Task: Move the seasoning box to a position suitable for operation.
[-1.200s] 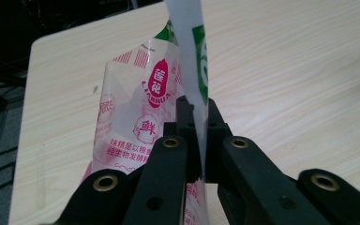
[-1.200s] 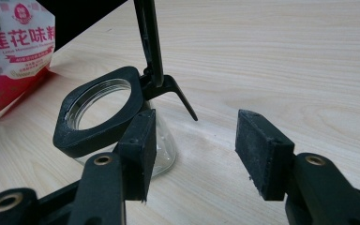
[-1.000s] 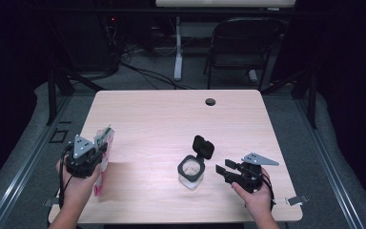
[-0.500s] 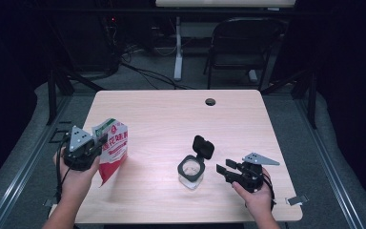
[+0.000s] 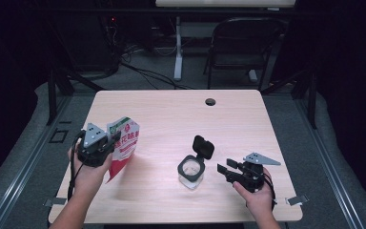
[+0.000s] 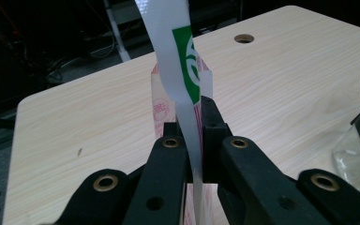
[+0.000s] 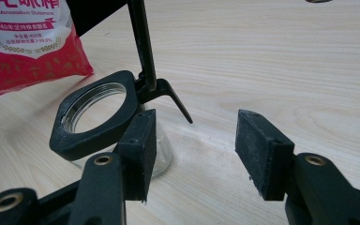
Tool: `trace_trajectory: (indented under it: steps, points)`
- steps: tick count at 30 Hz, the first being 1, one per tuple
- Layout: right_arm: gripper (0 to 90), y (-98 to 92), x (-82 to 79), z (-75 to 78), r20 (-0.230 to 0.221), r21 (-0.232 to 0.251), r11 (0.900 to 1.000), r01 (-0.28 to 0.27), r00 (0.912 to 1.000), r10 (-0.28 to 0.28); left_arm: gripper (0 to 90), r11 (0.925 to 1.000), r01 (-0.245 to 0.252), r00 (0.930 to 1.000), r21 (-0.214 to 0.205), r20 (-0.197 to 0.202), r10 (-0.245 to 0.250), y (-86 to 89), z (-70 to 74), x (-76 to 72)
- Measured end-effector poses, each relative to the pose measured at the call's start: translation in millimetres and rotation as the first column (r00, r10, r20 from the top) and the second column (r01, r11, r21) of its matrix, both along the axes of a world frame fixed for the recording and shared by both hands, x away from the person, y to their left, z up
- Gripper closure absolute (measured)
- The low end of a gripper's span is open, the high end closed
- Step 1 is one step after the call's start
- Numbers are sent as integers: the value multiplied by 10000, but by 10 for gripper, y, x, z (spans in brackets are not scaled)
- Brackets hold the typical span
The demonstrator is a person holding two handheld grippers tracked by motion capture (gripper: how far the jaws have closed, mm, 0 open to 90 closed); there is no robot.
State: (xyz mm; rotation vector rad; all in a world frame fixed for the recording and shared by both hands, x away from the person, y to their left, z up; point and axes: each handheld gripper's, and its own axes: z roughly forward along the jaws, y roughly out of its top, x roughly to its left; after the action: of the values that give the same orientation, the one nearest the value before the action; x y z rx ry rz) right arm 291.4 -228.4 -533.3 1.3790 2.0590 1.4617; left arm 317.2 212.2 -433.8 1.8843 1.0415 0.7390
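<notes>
A red and white pouch (image 5: 122,143) with a green mark is held upright above the table's left side. My left gripper (image 5: 106,144) is shut on its edge; in the left gripper view the white pouch edge (image 6: 187,84) runs up between the closed jaws. A clear glass jar (image 5: 191,171) with a black collar and a flipped-up black lid (image 5: 203,147) stands near the table's middle front. My right gripper (image 5: 225,171) sits open just right of the jar, nothing between its pads (image 7: 264,154). The jar's open mouth (image 7: 93,112) lies left of those jaws, with the pouch (image 7: 23,37) beyond.
The light wooden table (image 5: 248,119) has a round cable hole (image 5: 210,101) near its far edge. A folding chair (image 5: 240,43) and cables stand on the dark floor behind the table.
My left gripper has lifted the pouch from low at the table's left edge and turned it upright, moving it slightly rightward. The right gripper and jar have stayed put.
</notes>
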Motion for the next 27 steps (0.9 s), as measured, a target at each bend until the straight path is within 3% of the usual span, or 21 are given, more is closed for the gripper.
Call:
trace_trajectory:
  steps: [9, 17, 23, 27]
  points:
    - [487, -12, 5, -2, 14, 26, 10000, 54, 10000, -54, 900, 9966, 824, 9966, 14, -32, -824, -326, 5, 43]
    - [487, -21, 7, -1, 8, 37, 10000, 68, 10000, -68, 900, 9864, 1641, 9865, 25, 3, -1641, -637, -16, 45]
    - [487, -28, 6, 0, -11, 96, 9999, 112, 9999, -112, 900, 9756, 2192, 9757, 86, -18, -2192, -727, -35, 3]
    - [487, -24, 4, 2, 5, 131, 9999, 99, 10000, -99, 900, 9726, 2323, 9726, 6, -17, -2323, -692, -70, -34]
